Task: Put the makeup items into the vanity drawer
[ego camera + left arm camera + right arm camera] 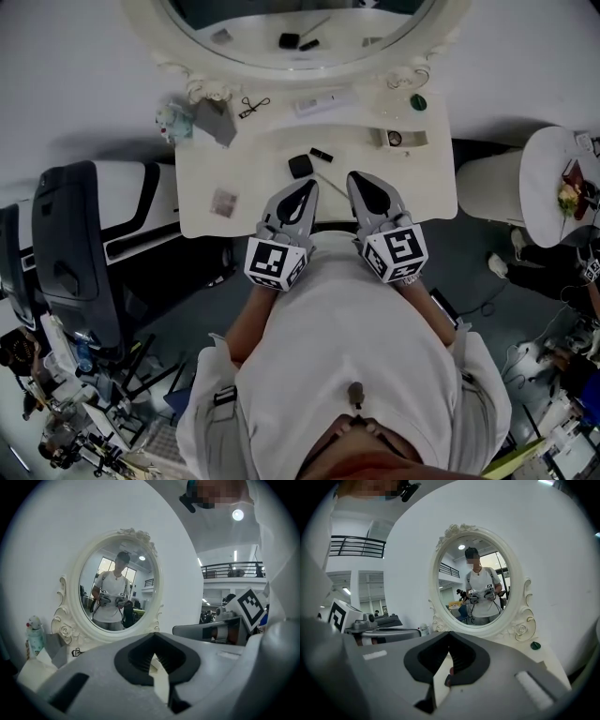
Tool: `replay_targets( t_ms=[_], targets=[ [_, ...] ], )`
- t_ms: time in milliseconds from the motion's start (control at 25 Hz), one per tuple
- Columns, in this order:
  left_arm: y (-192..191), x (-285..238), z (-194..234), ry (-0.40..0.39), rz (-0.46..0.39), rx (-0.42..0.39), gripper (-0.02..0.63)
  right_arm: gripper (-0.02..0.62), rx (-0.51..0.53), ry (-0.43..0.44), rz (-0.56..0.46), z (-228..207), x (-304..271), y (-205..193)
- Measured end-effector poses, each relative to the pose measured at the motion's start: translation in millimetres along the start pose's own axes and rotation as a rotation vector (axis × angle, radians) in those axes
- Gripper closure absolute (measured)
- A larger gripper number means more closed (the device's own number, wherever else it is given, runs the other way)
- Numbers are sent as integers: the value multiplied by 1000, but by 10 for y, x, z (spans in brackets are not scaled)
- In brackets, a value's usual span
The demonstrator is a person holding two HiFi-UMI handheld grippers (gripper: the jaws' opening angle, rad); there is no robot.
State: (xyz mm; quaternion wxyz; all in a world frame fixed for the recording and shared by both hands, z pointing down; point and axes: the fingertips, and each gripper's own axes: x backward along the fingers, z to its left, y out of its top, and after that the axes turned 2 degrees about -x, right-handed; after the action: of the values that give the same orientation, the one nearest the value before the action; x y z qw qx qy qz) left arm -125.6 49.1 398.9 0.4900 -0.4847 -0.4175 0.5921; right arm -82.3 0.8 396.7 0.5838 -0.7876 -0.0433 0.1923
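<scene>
On the white vanity top (422, 192) lie a black square compact (300, 166), a small black stick (322, 155) and a thin pencil (335, 184). My left gripper (302, 194) and right gripper (360, 182) hover side by side over the table's front edge, just short of these items. Both are shut and hold nothing. In the left gripper view the left gripper (154, 660) faces the oval mirror (159, 573). The right gripper (449, 660) faces that mirror (515, 620) too. No drawer front shows.
Farther back lie a long white box (323, 101), a hair clip (253, 106), a grey box (217, 120), a small bottle (169, 122), a green cap (418, 101) and a round compact (395, 138). A dark chair (70, 253) stands at the left, a round side table (548, 178) at the right.
</scene>
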Motion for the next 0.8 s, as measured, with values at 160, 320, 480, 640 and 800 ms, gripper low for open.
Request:
replay_targets(
  t_ms=[160,320,480,640,800],
  targets=[
    [-36,90,19,-26,7,-7,601,588,8,1,8,147,-42,-52],
    [-50,148,39,-49,3,-18,601,588,32,-3,7,263,-76,-73],
    [-82,194,99,-61,7,-3,601,588,33,-14,8,313,-111,-87],
    [-91,220,204,-62,0,35,601,588,36,-16,15,366,-164,-101],
    [-59,254,239,-84,-29,63,601,588,31,-26,20,380,-191,-115]
  ],
)
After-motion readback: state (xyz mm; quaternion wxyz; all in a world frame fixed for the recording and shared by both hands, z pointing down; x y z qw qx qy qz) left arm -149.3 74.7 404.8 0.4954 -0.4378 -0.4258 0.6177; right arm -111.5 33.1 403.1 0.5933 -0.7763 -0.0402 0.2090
